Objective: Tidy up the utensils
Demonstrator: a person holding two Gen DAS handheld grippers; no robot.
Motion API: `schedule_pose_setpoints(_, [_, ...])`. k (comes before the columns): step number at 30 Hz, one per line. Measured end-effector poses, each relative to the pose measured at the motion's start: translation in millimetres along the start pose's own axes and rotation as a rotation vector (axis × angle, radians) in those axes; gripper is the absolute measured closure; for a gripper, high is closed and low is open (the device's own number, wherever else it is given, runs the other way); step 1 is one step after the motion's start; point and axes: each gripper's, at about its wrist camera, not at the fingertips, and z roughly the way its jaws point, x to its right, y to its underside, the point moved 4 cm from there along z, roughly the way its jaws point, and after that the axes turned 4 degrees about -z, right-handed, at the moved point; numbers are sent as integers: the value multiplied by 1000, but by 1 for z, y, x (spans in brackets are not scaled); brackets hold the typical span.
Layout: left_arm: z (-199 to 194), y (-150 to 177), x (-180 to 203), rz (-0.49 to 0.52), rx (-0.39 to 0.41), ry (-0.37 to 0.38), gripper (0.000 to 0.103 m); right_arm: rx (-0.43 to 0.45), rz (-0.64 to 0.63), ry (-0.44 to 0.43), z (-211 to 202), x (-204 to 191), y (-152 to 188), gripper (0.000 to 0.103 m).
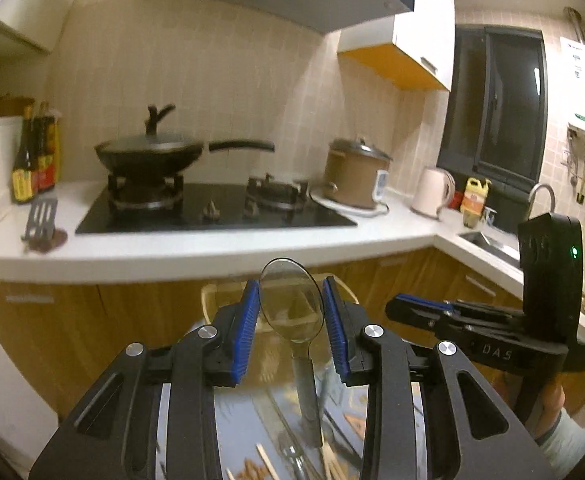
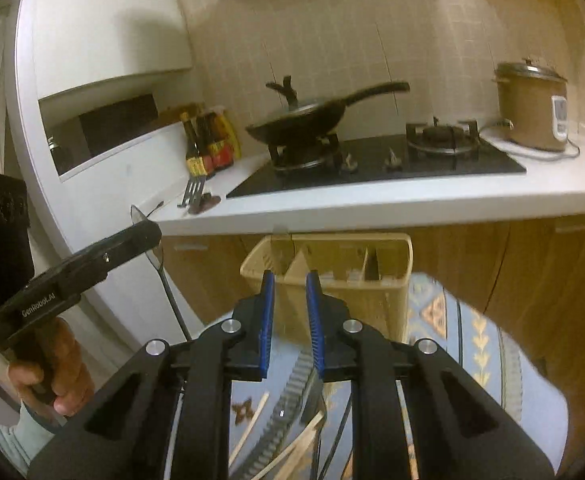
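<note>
Steel is what your left gripper has hold of: its blue pads press on both edges of the bowl of a spoon, which stands nearly upright with the bowl at 12 o'clock and the handle running down toward 6. From the right wrist camera, this gripper sits at 9 o'clock above your left hand. The spoon hangs clear of the table, its handle slanting to 5 o'clock. Along the white counter in the left wrist view, you have sauce bottles at 9 o'clock with a slotted spatula just beside them. A lidded wok sits at 11 and a brown cooker at 1. A cream basket with dividers stands on the patterned table at 12 o'clock from your right gripper, and a dark upright blade-like shape stands in its left compartment. The right gripper's pads are close together with a narrow gap. Blur there hides whether they pinch anything, so you cannot tell. Below them, at 6 o'clock, wooden chopsticks and a grey toothed strip lie on the table. In the left wrist view that gripper lies at 3 o'clock, pointing toward 9.
</note>
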Motion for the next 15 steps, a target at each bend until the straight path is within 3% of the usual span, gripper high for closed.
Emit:
schedule_pose_setpoints(4, [2, -7, -9, -13, -2, -10, 73, -86, 18, -30, 14, 3, 1, 86])
schedule_pose_setpoints(6, [0, -2, -18, -24, -10, -18, 73, -148, 54, -21, 24, 12, 14, 67])
schedule_pose_setpoints(7, [0, 0, -22, -30, -15, -19, 73, -164, 74, -13, 27, 18, 21, 44])
schedule_pose_setpoints(8, [-1, 4, -27, -43, -24, -19, 73, -182, 108, 1, 30, 25, 30, 36])
schedule_pose_setpoints(10, [-1, 12, -36, -69, -45, -17, 73, -222, 157, 1, 35, 37, 48, 36])
schedule_pose_setpoints(15, [-1, 25, -46, -88, -70, -6, 73, -418, 317, 148, 58, 71, 96, 37])
